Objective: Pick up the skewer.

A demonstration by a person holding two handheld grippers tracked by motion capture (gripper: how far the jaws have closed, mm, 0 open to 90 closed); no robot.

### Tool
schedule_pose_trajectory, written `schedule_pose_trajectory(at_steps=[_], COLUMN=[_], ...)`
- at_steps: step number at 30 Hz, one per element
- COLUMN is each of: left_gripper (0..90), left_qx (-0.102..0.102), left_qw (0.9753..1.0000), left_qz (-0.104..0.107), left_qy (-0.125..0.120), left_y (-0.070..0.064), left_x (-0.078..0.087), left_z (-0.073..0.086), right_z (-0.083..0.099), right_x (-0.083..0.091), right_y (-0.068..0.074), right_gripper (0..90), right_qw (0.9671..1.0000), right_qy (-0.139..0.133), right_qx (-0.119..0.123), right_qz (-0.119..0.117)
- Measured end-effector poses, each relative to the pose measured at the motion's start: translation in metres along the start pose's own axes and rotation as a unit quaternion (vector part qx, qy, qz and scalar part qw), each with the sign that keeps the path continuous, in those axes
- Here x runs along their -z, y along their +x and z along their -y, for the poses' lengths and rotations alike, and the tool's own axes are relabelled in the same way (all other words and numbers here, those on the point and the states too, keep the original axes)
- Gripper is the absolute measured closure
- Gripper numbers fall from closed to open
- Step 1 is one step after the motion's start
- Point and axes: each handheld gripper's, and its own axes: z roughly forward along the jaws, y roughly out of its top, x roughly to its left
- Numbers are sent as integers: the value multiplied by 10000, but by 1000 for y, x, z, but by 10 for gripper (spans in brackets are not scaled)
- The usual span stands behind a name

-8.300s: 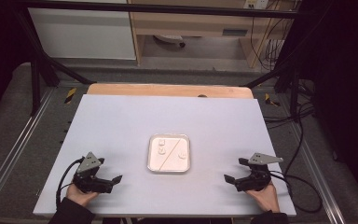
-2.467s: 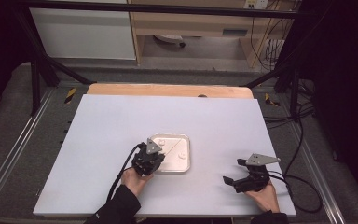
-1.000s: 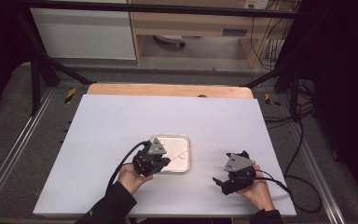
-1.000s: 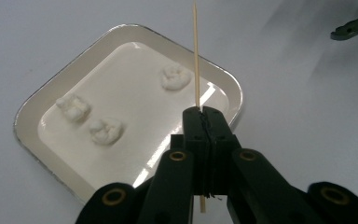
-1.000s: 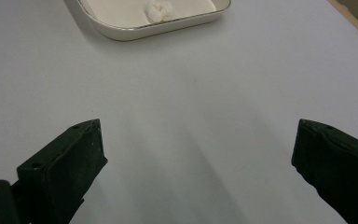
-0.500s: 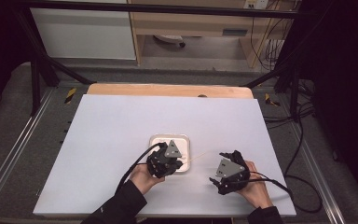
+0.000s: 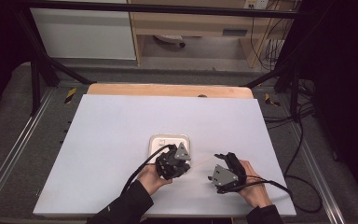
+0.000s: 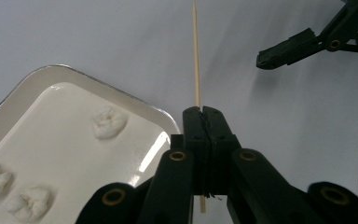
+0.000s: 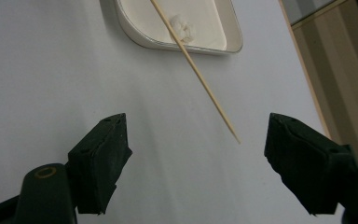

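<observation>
**Skewer clamped in my left gripper, right gripper spread beside its tip**

I have one thin, pale wooden skewer [image 8: 196, 56], straight and pointed at its far end. In the left gripper view it runs up the middle of the frame from between the jaws, with a short stub poking out below them. In the right gripper view it slants from the top centre down toward the lower right, its tip hanging over the table [image 7: 112, 140] between that gripper's two black jaws without touching either.

My left gripper [image 8: 203, 116] has its jaws pressed together on the skewer; in the high view it sits at lower centre, over the near edge of the tray [image 7: 157, 140]. My right gripper [image 7: 214, 173] sits lower right of centre in the high view, angled toward the left one, with its jaws spread wide around nothing.

Count: one skewer, one white tray with a metal rim, and three white lumps [image 8: 108, 122] in it in the left gripper view. They look like soft marshmallow-like pieces, though I can't be sure from here.
</observation>
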Motion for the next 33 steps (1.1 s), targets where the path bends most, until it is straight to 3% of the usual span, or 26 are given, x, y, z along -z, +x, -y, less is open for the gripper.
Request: schedule_pose_trajectory(at_steps=[2, 4, 7, 9, 12, 17, 23, 28, 33], left_gripper=[888, 888, 888, 889, 888, 889, 889, 889, 888], left_qx=[-7, -20, -74, -99, -140, -157, -180, -210, -245], left_qw=[10000, 10000, 9999, 9999, 9998, 9998, 9997, 9995, 9994], left_qz=[19, 36, 55, 73, 79, 119, 164, 183, 192], left_qy=[20, 22, 39, 41, 75, 92, 80, 137, 181], left_y=[-1, -3, -5, -7, -9, -10, -13, -13, -12], left_x=[-1, -2, -3, -4, -5, -7, -8, -8, -8], left_z=[-2, -3, -6, -7, -9, -11, -13, -13, -13], right_z=[-2, -5, -6, -7, -8, -8, -7, -7, -8], right_x=[0, 0, 0, -1, -1, -3, -6, -8, -10], right_y=[2, 3, 5, 6, 8, 11, 16, 17, 18], right_gripper=[242, 269, 291, 335, 371, 471, 556, 652, 734], right_qw=[9999, 9992, 9987, 9970, 9959, 9910, 9886, 9829, 9804], right_qy=[3, -43, -56, -58, -62, -42, 11, 128, 146], right_qx=[112, 384, 478, 732, 852, 1299, 1470, 1797, 1931], right_qz=[50, 137, 182, 259, 301, 321, 335, 387, 363])
